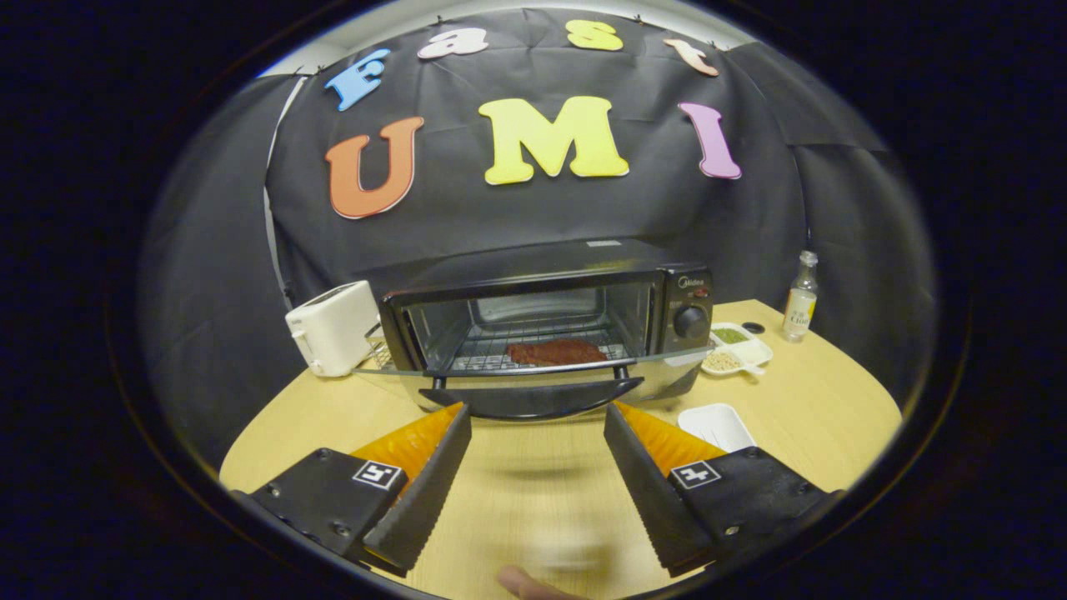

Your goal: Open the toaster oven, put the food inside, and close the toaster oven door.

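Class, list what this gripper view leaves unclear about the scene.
- Bottle label: too small.
- Contents of the divided dish: too small to identify.
- White tray: partly hidden by one finger of the open tool.
- Thing behind the white toaster: hidden by the toaster oven.

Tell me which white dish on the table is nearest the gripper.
The plain tray, beside the open gripper's finger. The divided dish with seasonings sits farther back by the oven.

glossy glass door (533,377) on a matt black metal toaster oven (542,317); smooth pale wood table (817,392); ridged claw (538,433) pads, spread wide.
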Motion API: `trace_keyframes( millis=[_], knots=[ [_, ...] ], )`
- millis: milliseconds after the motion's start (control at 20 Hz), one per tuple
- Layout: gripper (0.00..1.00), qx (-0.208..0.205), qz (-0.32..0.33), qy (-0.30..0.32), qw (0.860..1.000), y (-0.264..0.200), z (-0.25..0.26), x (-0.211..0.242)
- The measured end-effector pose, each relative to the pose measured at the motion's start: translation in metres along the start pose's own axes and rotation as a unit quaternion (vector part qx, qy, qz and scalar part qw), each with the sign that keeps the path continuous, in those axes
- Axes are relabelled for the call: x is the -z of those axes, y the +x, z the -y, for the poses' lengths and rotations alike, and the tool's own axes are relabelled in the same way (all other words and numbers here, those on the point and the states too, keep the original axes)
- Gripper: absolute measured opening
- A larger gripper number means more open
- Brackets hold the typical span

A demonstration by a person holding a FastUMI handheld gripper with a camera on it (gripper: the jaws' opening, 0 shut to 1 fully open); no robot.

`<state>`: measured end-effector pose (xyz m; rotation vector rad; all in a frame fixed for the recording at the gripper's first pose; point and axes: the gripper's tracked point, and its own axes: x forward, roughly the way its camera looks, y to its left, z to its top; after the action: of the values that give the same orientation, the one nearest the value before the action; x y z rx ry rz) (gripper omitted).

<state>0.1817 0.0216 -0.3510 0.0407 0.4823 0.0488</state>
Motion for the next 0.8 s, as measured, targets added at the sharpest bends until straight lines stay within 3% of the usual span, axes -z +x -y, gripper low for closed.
trace_keyframes(
  millis=[600, 800],
  knots=[
    [1.0, 0.046, 0.012, 0.014, 0.999, 0.039, 0.019, -0.052],
    [1.0, 0.043, 0.035, 0.014, 0.998, 0.021, 0.008, -0.085]
  ],
)
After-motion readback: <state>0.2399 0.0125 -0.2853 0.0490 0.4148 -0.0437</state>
